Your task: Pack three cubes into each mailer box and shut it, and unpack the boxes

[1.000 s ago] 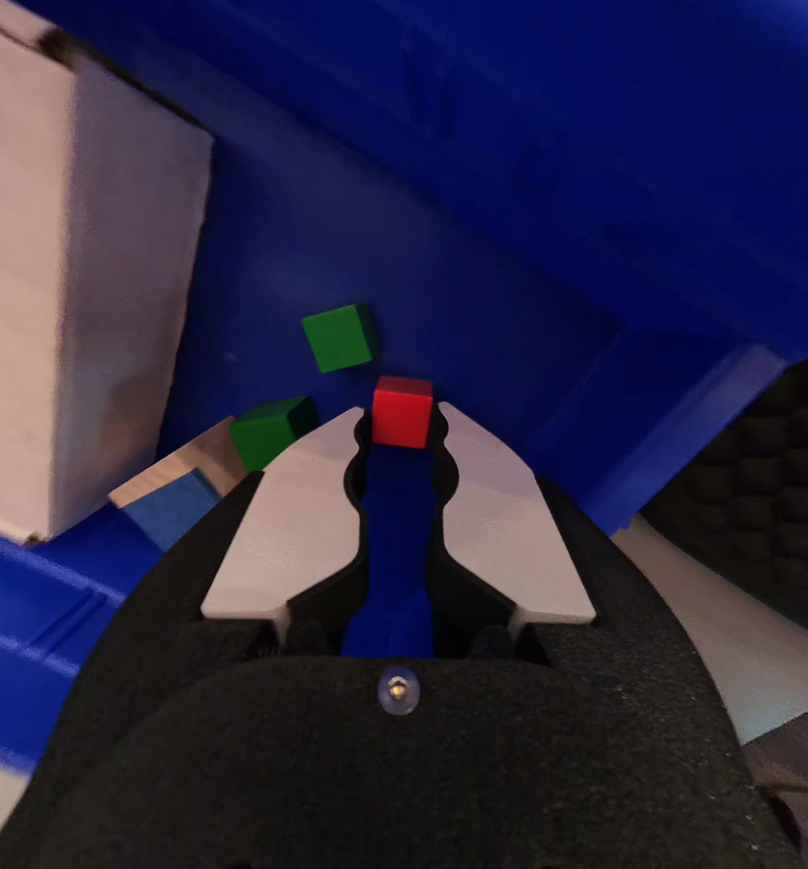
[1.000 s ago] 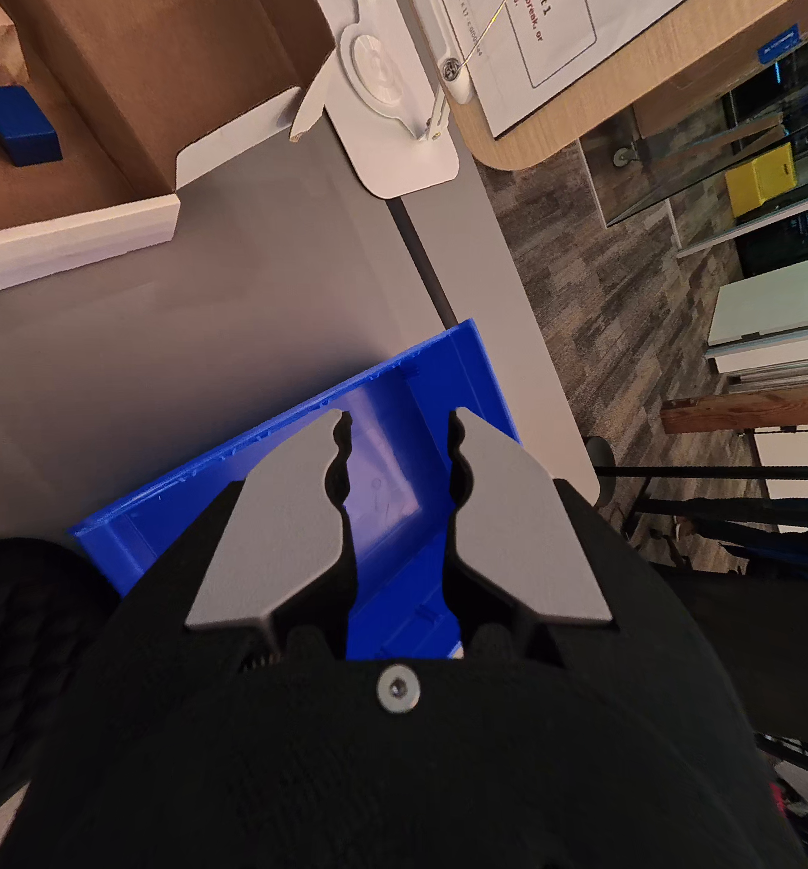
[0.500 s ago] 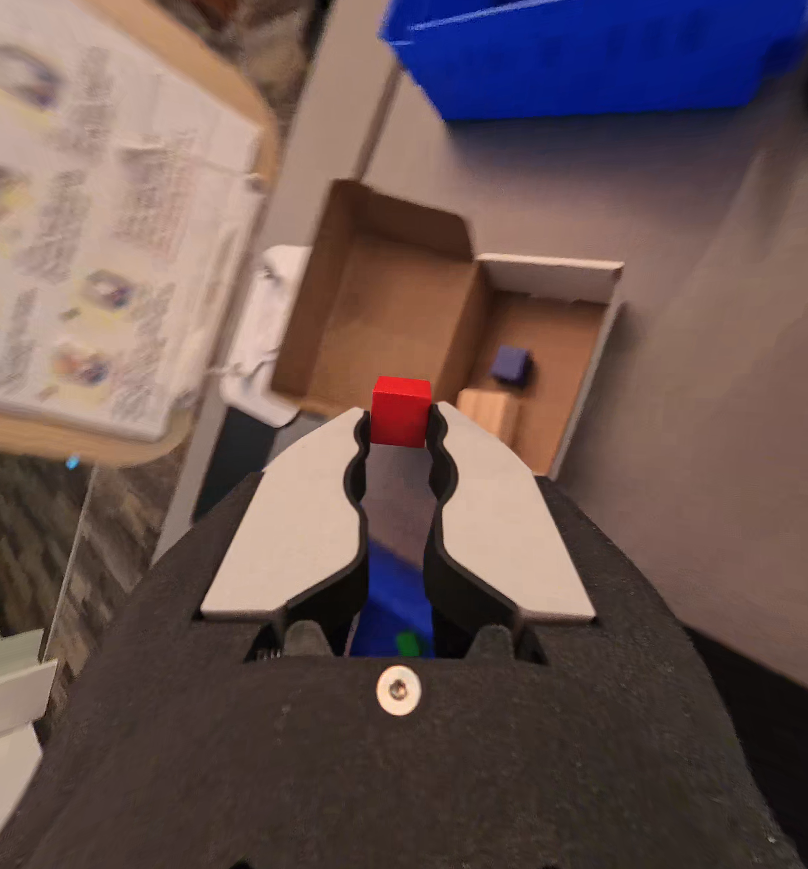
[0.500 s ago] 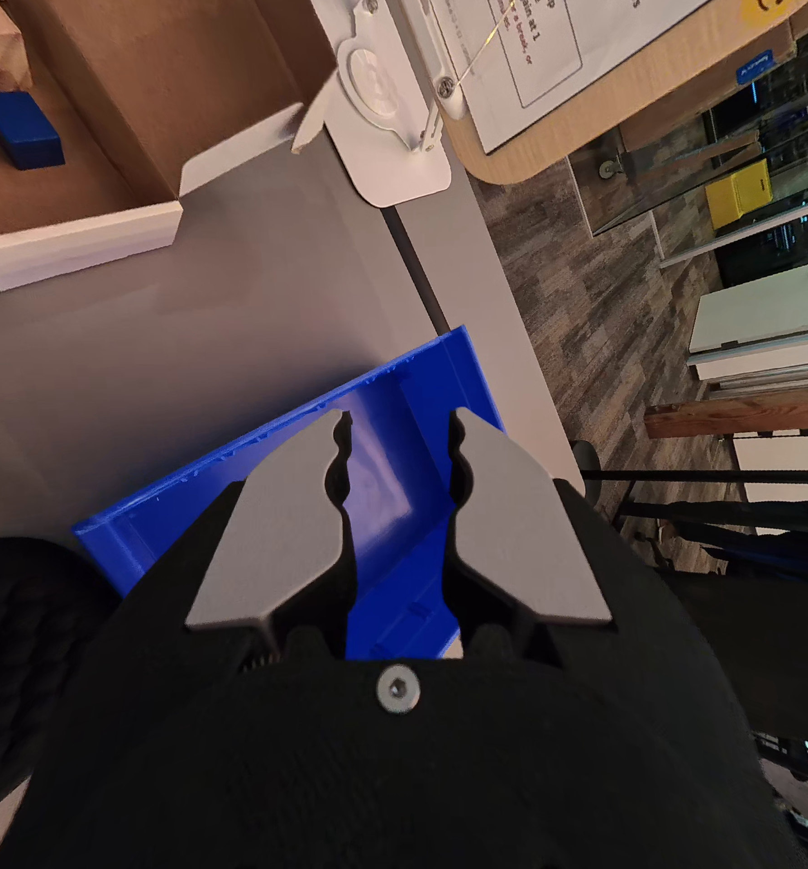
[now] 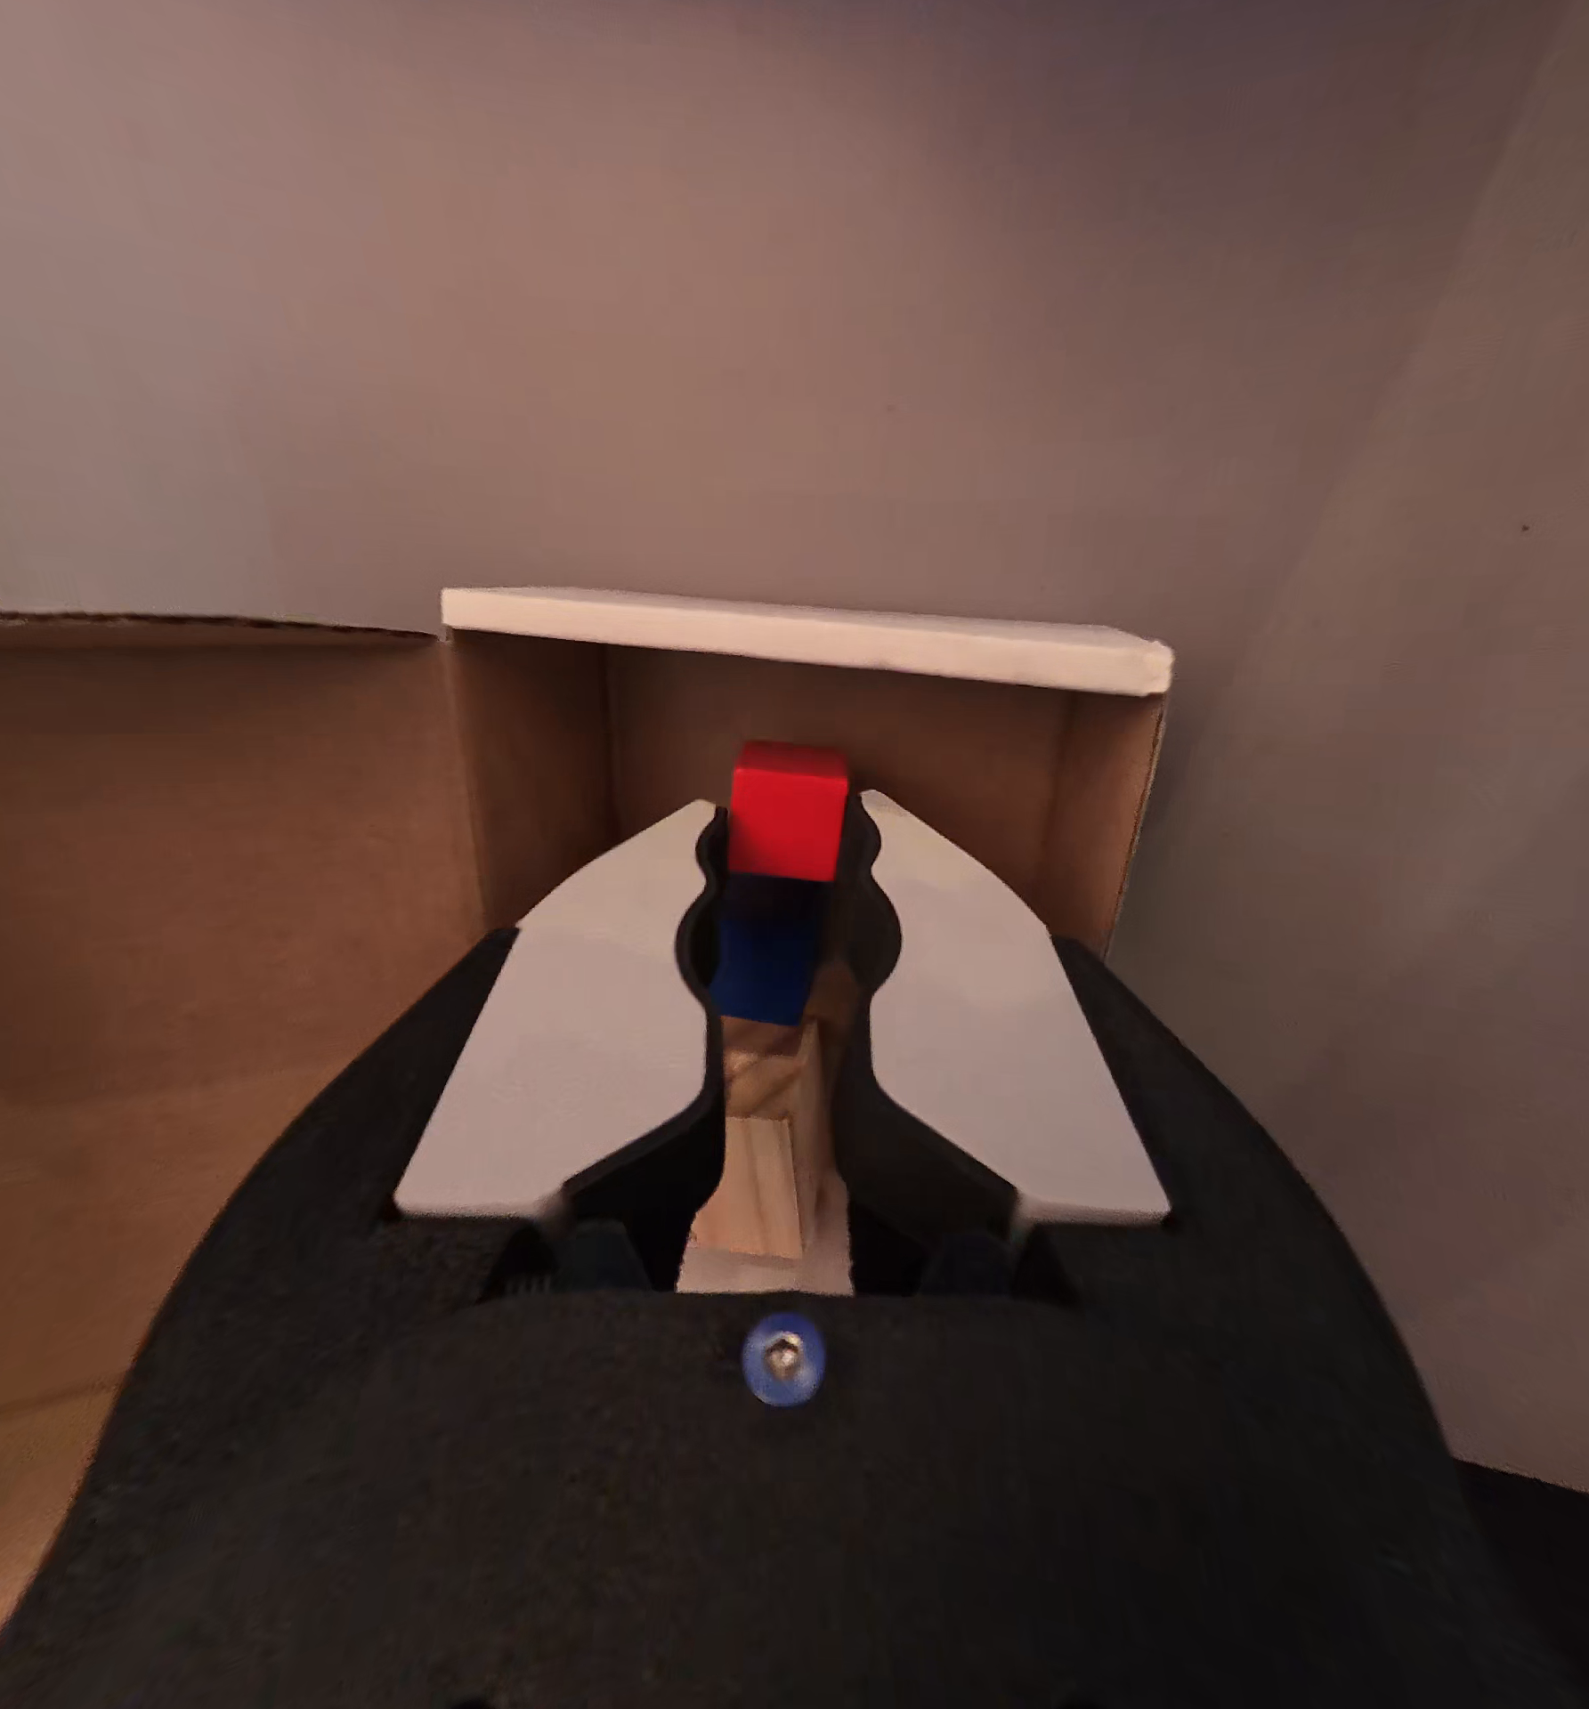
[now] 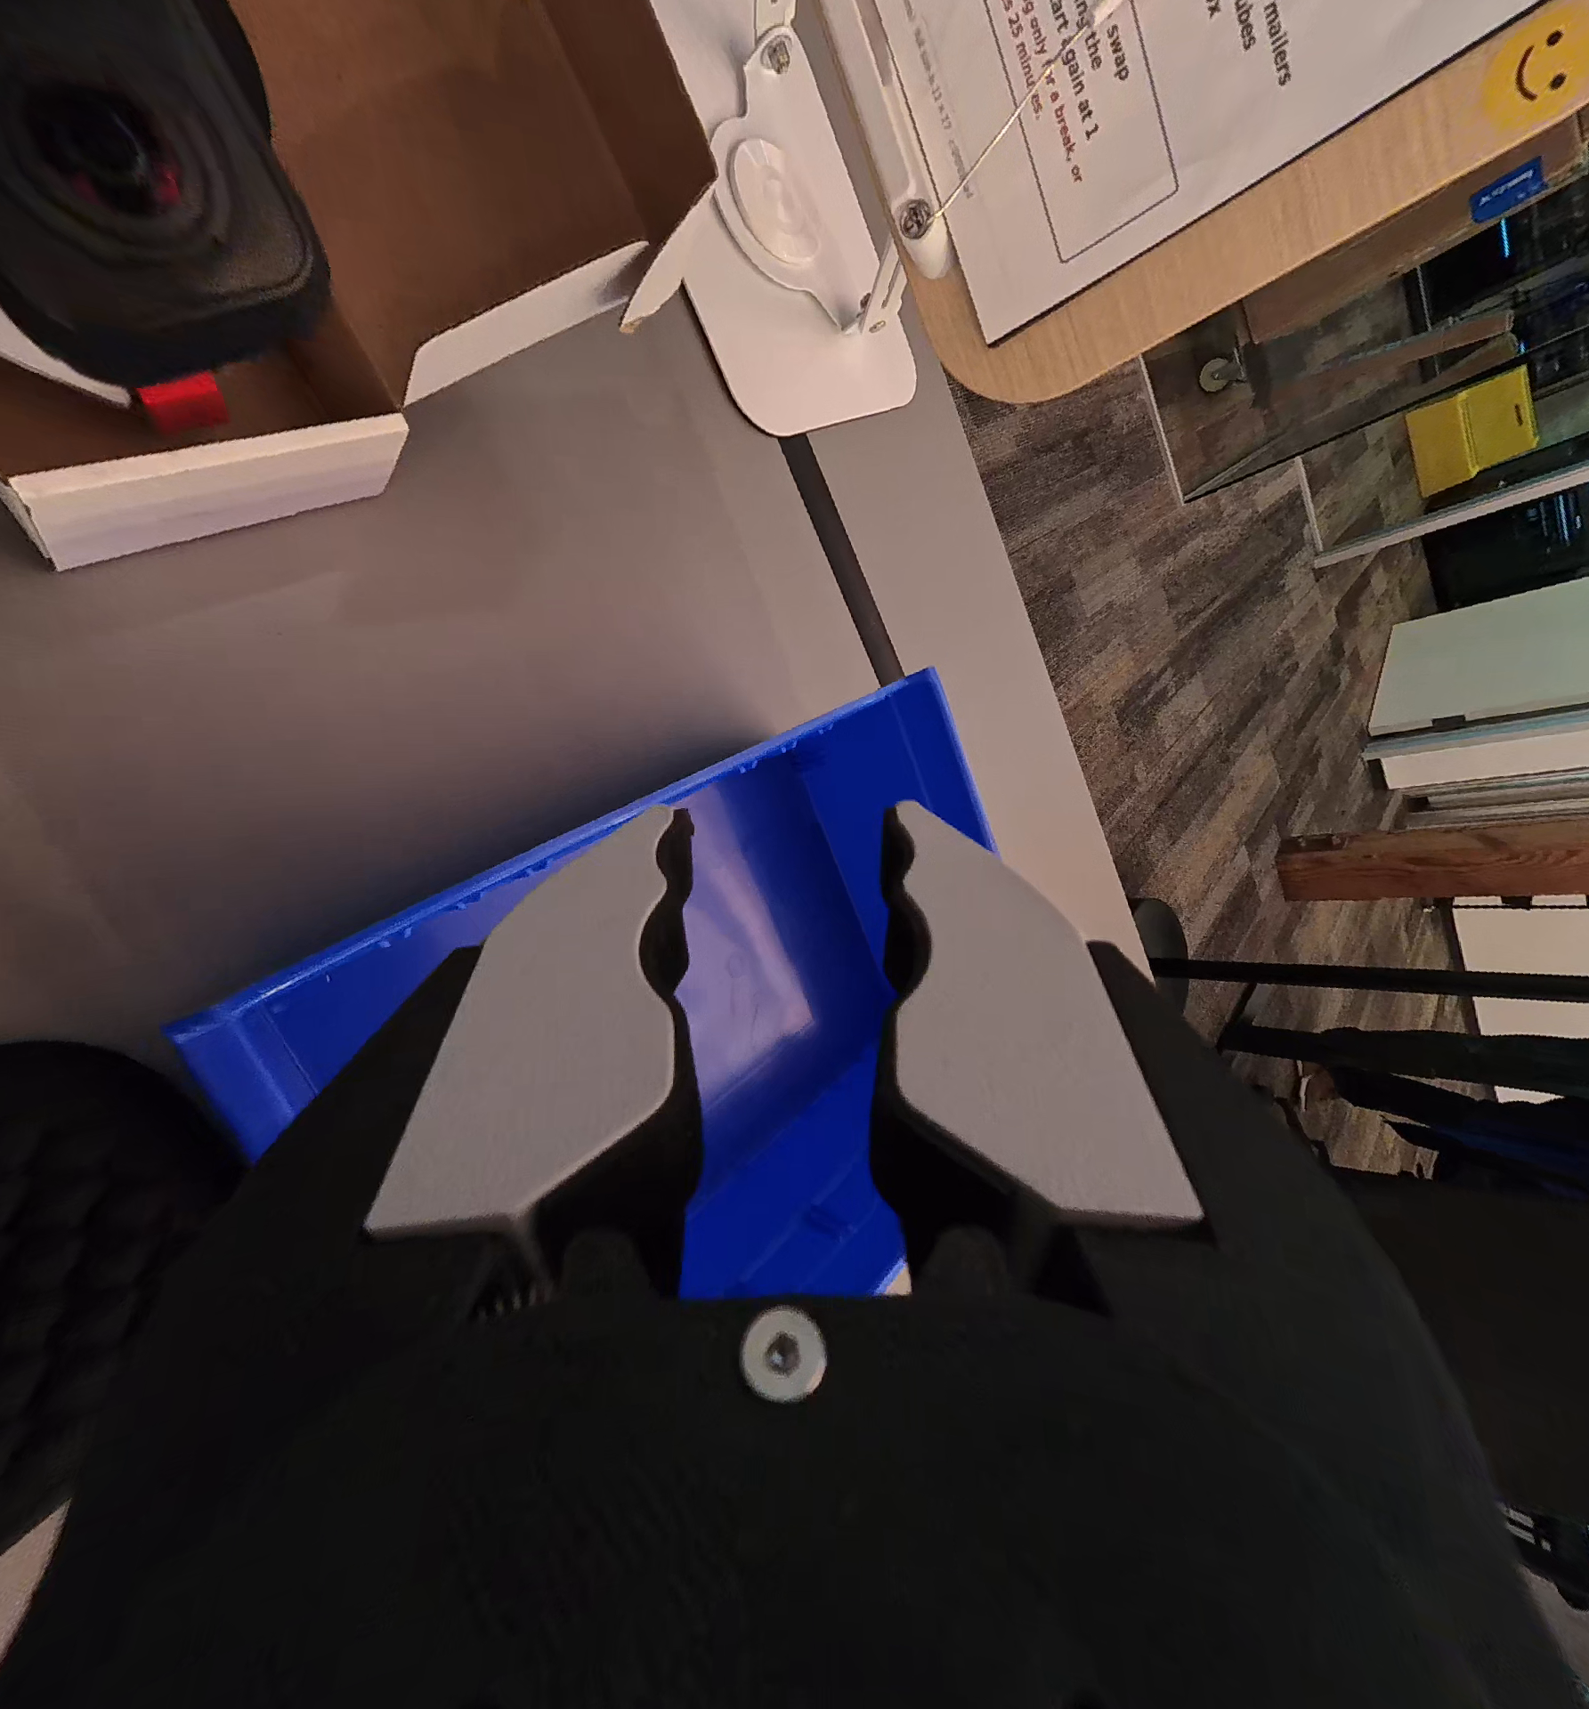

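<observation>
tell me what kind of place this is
Probably an office or lab workstation set up for a packing exercise: a grey table holds an open mailer box and a blue bin, with an instruction sheet clipped nearby and carpet floor beyond.

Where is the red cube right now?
The red cube is clamped in the left gripper, inside the open mailer box, just beyond the blue cube in the left wrist view.

Printed text stands on a white paper sheet (image 6: 1142, 111), beyond and to the right of the right jaws; its wording is not reproduced. A yellow smiley-face sticker (image 6: 1535, 65) sits beside the sheet on a wooden board (image 6: 1327, 231), near a small blue label (image 6: 1504, 190).
</observation>
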Demonstrator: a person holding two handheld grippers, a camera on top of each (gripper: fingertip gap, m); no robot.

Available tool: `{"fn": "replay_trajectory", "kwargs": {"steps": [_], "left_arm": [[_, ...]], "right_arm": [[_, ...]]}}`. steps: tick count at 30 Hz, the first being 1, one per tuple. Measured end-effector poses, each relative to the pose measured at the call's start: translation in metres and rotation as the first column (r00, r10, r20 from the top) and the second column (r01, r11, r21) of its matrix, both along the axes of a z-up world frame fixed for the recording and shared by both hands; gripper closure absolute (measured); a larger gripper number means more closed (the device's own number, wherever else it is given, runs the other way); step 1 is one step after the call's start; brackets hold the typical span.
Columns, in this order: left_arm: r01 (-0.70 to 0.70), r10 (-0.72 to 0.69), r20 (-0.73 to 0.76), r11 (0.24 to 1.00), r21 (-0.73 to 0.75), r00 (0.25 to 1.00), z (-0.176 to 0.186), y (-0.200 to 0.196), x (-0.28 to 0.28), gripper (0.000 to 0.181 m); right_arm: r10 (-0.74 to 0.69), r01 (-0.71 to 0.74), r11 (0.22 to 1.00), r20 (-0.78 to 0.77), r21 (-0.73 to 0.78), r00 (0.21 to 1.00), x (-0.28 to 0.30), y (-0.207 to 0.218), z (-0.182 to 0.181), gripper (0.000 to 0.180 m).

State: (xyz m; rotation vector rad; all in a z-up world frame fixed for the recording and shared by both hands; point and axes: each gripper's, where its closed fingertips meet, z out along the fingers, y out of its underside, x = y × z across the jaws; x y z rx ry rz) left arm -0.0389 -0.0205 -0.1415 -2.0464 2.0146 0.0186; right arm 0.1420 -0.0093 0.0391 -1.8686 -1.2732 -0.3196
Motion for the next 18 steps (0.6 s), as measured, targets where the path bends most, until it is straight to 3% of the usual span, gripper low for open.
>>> {"fn": "replay_trajectory", "kwargs": {"steps": [1,15,18], "left_arm": [[0.004,-0.004,-0.006,1.000,-0.017,1.000,-0.003,-0.002,0.000,0.158],[-0.039,0.040,0.013,0.997,-0.071,0.999,-0.013,0.002,0.001,0.156],[-0.059,0.058,0.072,0.998,0.006,0.996,0.008,0.011,-0.001,0.134]], "right_arm": [[0.004,-0.004,1.000,-0.003,-0.006,1.000,0.000,0.000,-0.001,0.139],[-0.002,0.000,0.998,-0.018,-0.061,1.000,0.006,0.000,-0.012,0.139],[0.037,-0.038,0.995,-0.020,-0.088,0.999,-0.007,0.002,-0.019,0.139]]}}
